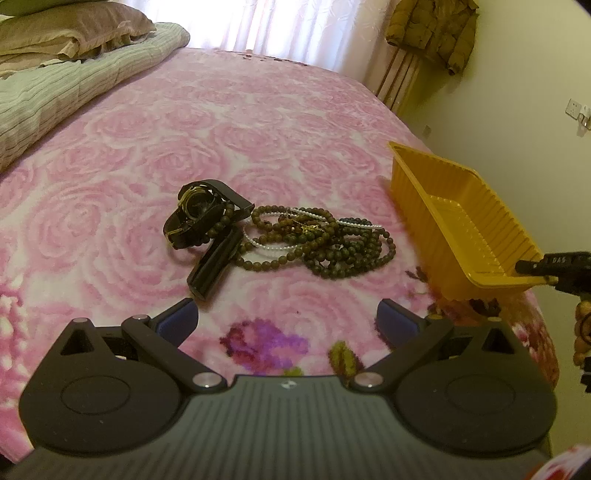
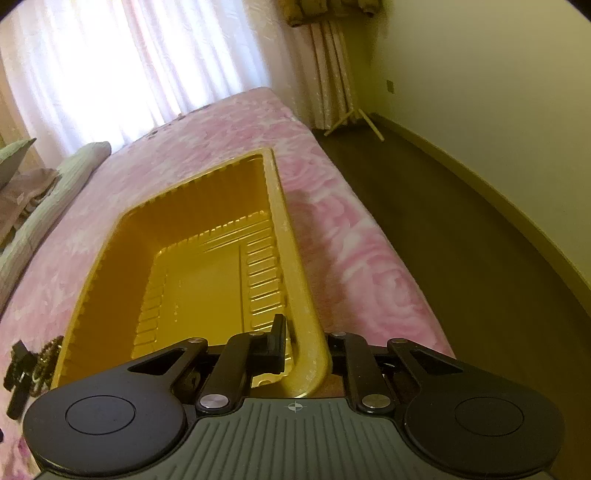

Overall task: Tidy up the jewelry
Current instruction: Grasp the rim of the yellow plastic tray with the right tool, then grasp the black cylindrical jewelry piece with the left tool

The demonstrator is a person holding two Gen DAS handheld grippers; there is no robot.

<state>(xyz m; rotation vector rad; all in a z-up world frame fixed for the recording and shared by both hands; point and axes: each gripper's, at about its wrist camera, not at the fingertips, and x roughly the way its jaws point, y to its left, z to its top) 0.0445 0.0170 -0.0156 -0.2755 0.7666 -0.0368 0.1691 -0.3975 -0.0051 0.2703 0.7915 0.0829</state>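
- Here, a soft, fuzzy pink blanket with big rose shapes (image 1: 258, 122) covers the bed.
- A shiny yellow plastic tray with ribbed walls (image 1: 447, 206) sits near the right edge of the bed. It is shaped like a long box with a flat rim.
- The right tongs (image 2: 299, 343) are pinched together on the near corner of the yellow tray's rim. One black finger (image 2: 279, 339) is inside the tray and the other is outside, under the rim.
- Nothing lies in the part of the tray that shows.
- In the middle of the bed lies a tangled pile of round brown bead strings (image 1: 332, 243), with a thin string of tiny white beads (image 1: 273, 251) mixed in.
- Touching the left side of the pile are a black strap with a round gold-rimmed part (image 1: 192, 214) and a smooth black case lying open (image 1: 218, 258). I cannot tell just what the strap is.
- The jewelry pile is left of the tray and apart from it.
- The left tongs (image 1: 288, 321) are wide apart and hold nothing. Their blue pads (image 1: 177, 321) hang over the blanket, near the jewelry but not touching it.
- A striped green quilt (image 1: 55, 96) and a brownish pillow (image 1: 74, 29) lie at the far left of the bed.
- White curtains (image 1: 288, 22) glow behind the bed, and a puffy brown-yellow jacket (image 1: 432, 29) hangs on the wall.
- A dark floor (image 2: 443, 229) runs beside the bed.
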